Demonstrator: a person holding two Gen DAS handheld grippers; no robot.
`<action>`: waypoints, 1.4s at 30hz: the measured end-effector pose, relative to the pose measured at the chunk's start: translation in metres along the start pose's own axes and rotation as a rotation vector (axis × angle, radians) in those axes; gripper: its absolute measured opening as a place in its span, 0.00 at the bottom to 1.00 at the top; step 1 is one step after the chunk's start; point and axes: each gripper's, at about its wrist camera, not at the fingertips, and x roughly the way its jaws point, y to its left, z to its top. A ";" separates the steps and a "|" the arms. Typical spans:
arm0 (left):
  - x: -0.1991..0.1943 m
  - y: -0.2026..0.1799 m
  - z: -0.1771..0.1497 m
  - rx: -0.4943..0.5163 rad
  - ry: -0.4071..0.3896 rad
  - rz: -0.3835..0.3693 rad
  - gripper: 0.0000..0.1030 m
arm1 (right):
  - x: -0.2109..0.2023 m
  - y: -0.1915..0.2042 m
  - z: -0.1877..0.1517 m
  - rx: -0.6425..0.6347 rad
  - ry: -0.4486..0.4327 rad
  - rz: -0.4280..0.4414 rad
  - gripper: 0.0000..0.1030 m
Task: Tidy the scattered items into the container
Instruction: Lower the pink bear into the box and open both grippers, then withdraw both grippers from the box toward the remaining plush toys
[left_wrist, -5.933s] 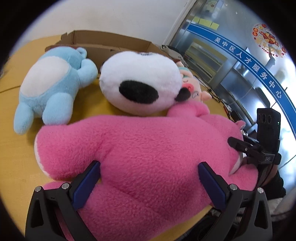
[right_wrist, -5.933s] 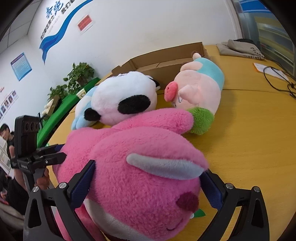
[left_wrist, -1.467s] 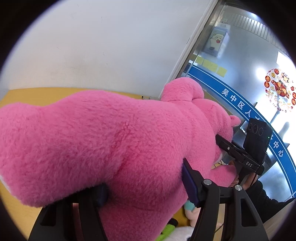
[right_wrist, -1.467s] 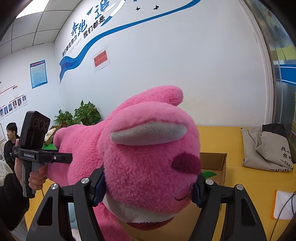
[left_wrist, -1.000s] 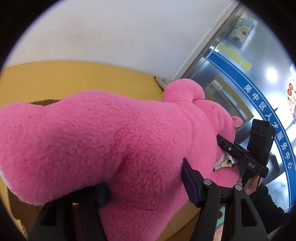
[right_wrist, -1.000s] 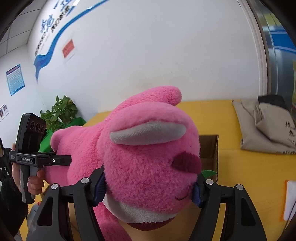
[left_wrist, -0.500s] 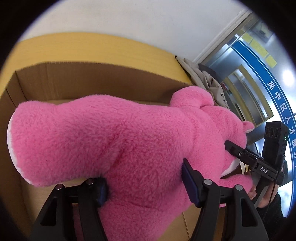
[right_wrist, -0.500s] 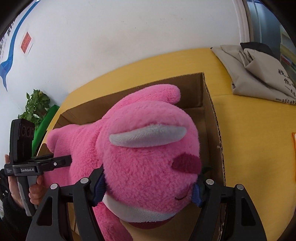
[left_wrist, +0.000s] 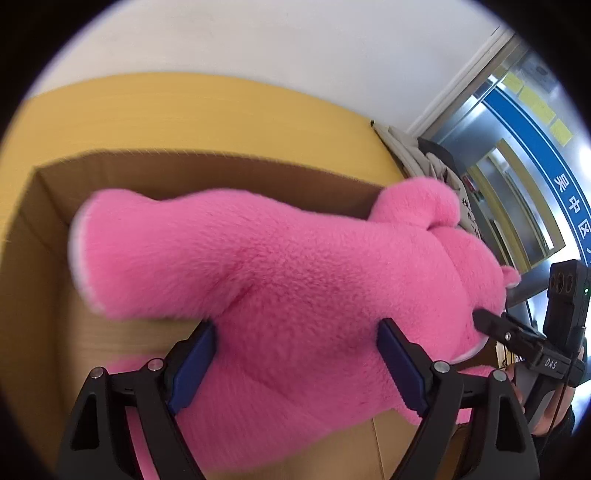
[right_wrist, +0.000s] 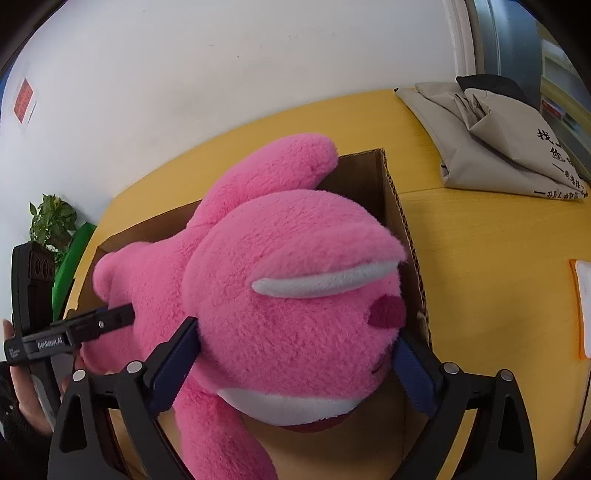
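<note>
Spanning the background of both views, the yellow table carries the cardboard box, whose far wall crosses the upper middle of the left wrist view and whose right wall runs down the centre right of the right wrist view.

The pink plush fills the centre of both frames. It lies over the open box: the body and one leg extend toward the left of the left wrist view above the box floor, and the head sits at the centre of the right wrist view, close against the box's right wall. One arm reaches past the far box edge at the upper centre of that view.

The left gripper occupies the bottom of the left wrist view. Its jaws have just been opening; the plush body is between the blue pads, and whether the pads are pressing on the fur cannot be told.

The right gripper occupies the bottom of the right wrist view. Its jaws have just been opening; the plush head is between them, fur touching both pads.

A folded grey bag lies on the table at the upper right of the right wrist view. A hand holds the left gripper at the left edge. A potted plant stands at the left edge above it.
</note>
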 end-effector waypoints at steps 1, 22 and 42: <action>-0.008 -0.001 0.000 0.011 -0.017 0.026 0.84 | -0.003 0.002 -0.002 -0.006 0.006 0.005 0.99; -0.099 0.040 -0.105 0.014 0.083 0.251 0.84 | -0.098 0.009 -0.081 -0.239 -0.048 0.063 1.00; -0.089 -0.004 -0.162 0.049 0.208 0.246 0.75 | -0.026 0.031 -0.122 -0.354 0.320 -0.077 0.99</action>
